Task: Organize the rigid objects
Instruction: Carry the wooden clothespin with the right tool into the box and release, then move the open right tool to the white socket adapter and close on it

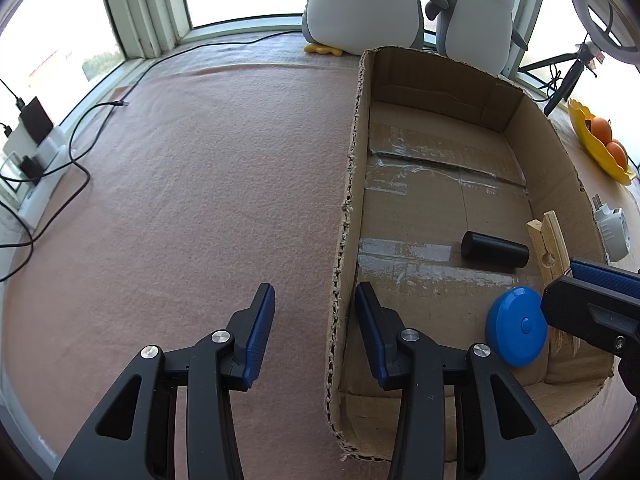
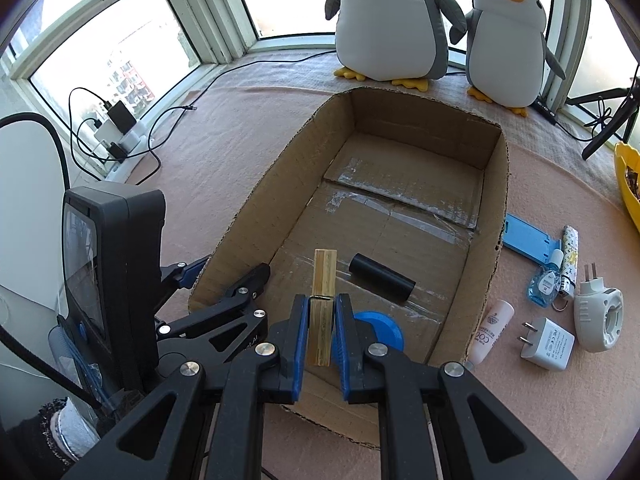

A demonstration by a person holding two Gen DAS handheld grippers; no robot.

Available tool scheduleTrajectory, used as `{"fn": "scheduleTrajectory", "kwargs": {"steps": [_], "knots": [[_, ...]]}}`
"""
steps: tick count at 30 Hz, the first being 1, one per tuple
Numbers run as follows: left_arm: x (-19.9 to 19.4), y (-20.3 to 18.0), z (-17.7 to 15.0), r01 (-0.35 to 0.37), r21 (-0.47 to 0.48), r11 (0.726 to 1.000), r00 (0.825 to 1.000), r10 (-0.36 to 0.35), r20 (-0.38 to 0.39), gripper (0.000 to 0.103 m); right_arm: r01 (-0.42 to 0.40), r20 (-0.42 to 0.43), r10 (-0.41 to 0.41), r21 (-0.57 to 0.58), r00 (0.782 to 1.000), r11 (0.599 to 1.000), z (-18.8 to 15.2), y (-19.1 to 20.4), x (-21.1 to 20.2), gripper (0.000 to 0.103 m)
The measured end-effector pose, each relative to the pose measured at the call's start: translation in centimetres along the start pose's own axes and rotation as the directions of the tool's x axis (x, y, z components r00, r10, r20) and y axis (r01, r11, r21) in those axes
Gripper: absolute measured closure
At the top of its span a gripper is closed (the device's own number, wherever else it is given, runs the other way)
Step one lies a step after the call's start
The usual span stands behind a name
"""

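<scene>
The right gripper is clenched on a wooden clothespin, its blue pads pressing the pin's two long sides, and it holds the pin over the near end of the open cardboard box. The pin's free end sticks out ahead of the fingertips, over the box floor. Just ahead and to the right of the claw a black cylinder lies on its side on the taped bottom. A blue round disc sits close under the claw's right finger, partly hidden by it.

The left gripper stands astride the box's left wall: one finger is outside over the pink cloth, the other inside the box. Its jaws stand apart with only that wall between them, and the pads do not press on it; nothing is grasped.

Right of the right claw, outside the box, small things lie on the cloth. Nearest is a white tube with print that seems to read "COC". Beside it are a white plug adapter with fine print too small to read and a white round plug-in device. Farther off lie a small blue bottle, a patterned lighter and a blue flat stand. Two plush penguins stand beyond the box, by the window.
</scene>
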State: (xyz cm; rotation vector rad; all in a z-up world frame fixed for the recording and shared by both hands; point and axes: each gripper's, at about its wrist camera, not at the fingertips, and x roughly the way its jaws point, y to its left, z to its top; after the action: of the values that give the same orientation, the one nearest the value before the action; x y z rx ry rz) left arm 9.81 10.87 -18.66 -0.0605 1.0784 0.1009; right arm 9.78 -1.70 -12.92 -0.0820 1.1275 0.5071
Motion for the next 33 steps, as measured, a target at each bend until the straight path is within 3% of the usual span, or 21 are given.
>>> {"fn": "scheduleTrajectory", "kwargs": {"steps": [5,7,9,21,33], "knots": [[0.0,0.0,0.0,0.0,0.001,1.0,1.0,0.0,0.0,0.062,0.001,0.004,-0.001,0.01,1.0,1.0,-0.1,-0.3,0.0,0.086],[0.0,0.0,0.0,-0.001,0.002,1.0,1.0,0.001,0.001,0.062,0.007,0.019,-0.007,0.022,1.0,1.0,-0.1,-0.6,-0.3,0.065],[0.0,0.0,0.0,-0.002,0.003,1.0,1.0,0.002,0.001,0.062,0.007,0.027,-0.008,0.029,1.0,1.0,-0.1,-0.9,-0.5,0.058],[0.0,0.0,0.0,-0.002,0.004,1.0,1.0,0.002,0.001,0.062,0.028,0.043,-0.03,0.041,0.999,0.999,-0.7,-2.5,-1.6,0.058],[-0.1,0.0,0.1,-0.007,0.012,1.0,1.0,0.007,-0.002,0.062,0.072,0.099,-0.082,0.097,0.992,0.993,-1.7,-8.0,-5.0,0.058]]}}
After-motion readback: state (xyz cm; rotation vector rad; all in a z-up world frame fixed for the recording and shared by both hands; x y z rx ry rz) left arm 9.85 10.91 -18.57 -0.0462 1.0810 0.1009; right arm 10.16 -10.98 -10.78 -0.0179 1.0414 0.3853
